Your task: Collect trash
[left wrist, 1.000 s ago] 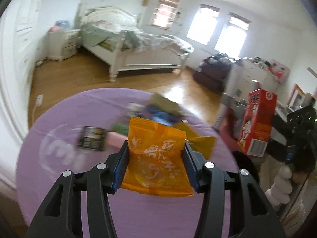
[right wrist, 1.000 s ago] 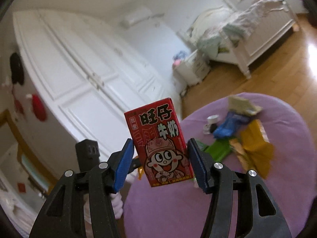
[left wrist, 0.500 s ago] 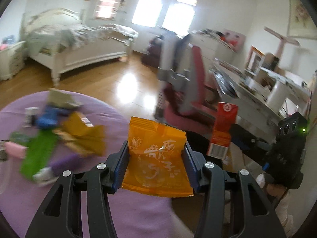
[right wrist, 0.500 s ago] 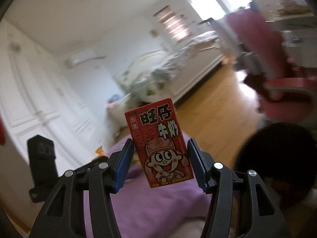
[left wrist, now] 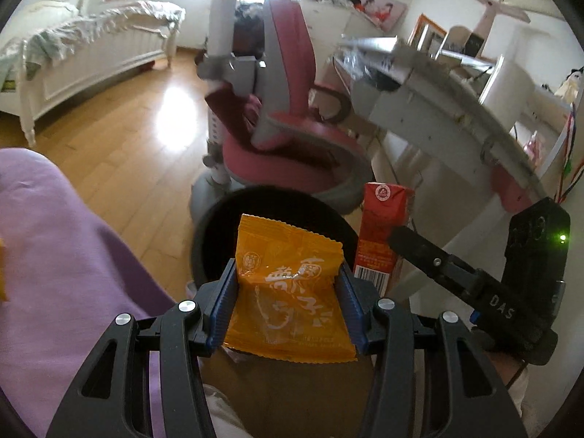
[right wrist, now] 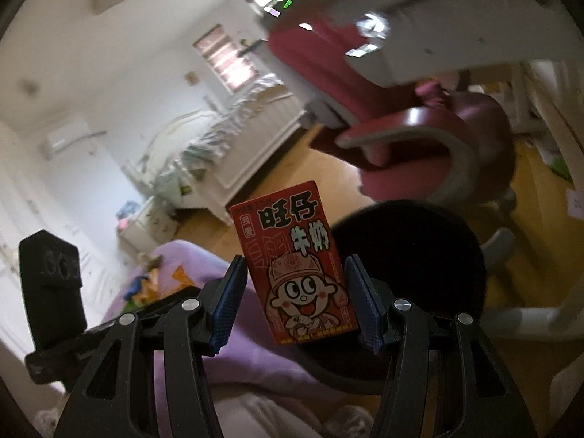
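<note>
My red milk carton [right wrist: 297, 266] reads 旺仔 in black and 牛奶 in white-green, with a small 我爱 panel at its upper left; in the left view its side shows a barcode and a round logo near the top. My orange snack packet [left wrist: 288, 292] carries white Chinese characters, only 子 clear. The other gripper's black body [left wrist: 502, 306] bears "DAS".
</note>
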`<state>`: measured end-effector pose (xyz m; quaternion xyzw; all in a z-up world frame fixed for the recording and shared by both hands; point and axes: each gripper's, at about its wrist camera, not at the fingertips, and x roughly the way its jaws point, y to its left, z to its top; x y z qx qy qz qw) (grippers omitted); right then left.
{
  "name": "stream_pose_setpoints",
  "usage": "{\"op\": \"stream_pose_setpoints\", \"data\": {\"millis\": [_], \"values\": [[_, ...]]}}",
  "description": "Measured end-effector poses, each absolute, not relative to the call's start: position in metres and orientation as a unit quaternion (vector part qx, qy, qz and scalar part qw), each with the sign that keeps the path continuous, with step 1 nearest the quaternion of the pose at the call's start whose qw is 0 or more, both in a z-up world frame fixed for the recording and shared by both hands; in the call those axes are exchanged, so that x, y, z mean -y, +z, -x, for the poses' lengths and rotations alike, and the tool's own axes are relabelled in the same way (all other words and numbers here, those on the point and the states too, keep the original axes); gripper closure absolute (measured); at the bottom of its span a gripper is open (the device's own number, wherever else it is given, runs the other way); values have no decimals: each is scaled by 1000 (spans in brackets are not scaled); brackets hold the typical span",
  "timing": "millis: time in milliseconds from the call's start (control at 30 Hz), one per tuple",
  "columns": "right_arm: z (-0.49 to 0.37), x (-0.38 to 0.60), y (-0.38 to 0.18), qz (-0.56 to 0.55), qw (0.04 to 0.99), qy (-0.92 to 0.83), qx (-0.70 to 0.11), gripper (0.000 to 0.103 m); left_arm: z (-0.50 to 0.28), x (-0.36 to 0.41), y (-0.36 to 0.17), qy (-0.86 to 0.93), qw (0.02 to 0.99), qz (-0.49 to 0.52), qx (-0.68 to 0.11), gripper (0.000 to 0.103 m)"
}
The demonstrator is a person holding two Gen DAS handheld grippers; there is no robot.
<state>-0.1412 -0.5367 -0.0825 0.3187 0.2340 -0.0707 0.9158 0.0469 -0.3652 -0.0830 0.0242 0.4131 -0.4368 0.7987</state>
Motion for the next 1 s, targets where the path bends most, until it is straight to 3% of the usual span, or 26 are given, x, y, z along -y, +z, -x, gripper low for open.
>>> {"op": "stream_pose_setpoints", "data": {"millis": [133, 200, 267, 300, 367, 433, 733, 1000], "values": [[143, 544, -95, -323, 911, -86, -242, 47, -51, 379, -94, -441, 791, -30, -423, 49], [141, 549, -99, -325, 908, -95, -248, 46, -52, 385, -97, -433, 793, -36, -427, 39], [137, 552, -99, -329, 902, -106, -258, 43, -53, 385, -98, -423, 799, -36, -425, 16], [135, 554, -102, -334, 899, -109, -262, 41, -52, 383, -96, -420, 803, -33, -421, 13], [133, 553, -104, -342, 895, -112, -264, 27, -50, 378, -91, -421, 807, -33, -413, 13], [133, 550, -104, -346, 895, -114, -259, 22, -48, 373, -85, -416, 813, -43, -406, 12], [103, 512, -55, -314, 922, -42, -225, 22, -47, 289, -43, -364, 858, -10, -363, 11], [13, 419, 9, -223, 945, 97, -220, 22, -85, 139, -29, -224, 906, 72, -352, 11]]}}
